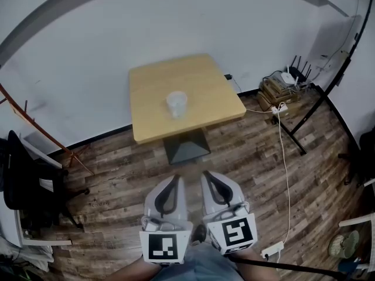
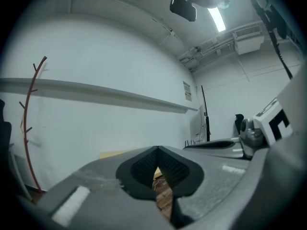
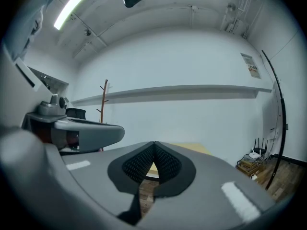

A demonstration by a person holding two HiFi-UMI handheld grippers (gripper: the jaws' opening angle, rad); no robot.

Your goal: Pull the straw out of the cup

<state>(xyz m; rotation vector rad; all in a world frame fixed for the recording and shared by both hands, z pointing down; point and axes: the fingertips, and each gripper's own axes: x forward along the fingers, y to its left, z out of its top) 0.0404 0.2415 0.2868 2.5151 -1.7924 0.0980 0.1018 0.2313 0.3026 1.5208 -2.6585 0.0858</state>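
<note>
**Current state.** At the lower centre of the head view, the left gripper (image 1: 175, 179) and the right gripper (image 1: 207, 175) sit side by side and point level toward the table. In each gripper view the jaws meet at their tips with nothing between them, so both are closed and empty.

**Path ahead.** Beyond the grippers lies the plank floor (image 1: 117, 157), then the dark pedestal (image 1: 186, 147) of the table (image 1: 152, 81). The cup (image 1: 176, 104) stands upright near the middle of the tabletop, in the upper centre of the frame and well apart from both grippers. It looks pale and translucent. The straw cannot be made out at this range.

**Step in hand (judgement).** This is the approach, and no part of the pull has begun.

**Procedure.**
1. Close in on the near table edge and keep the cup centred between the two grippers.
2. Open both sets of jaws before they reach the cup.
3. Find the straw and note its lean once it becomes visible.
4. Steady the cup wall lightly with one gripper. The cup looks light and is likely to tip or crush.
5. Pinch the straw above the rim with the other gripper and draw it out along its own axis.
</note>
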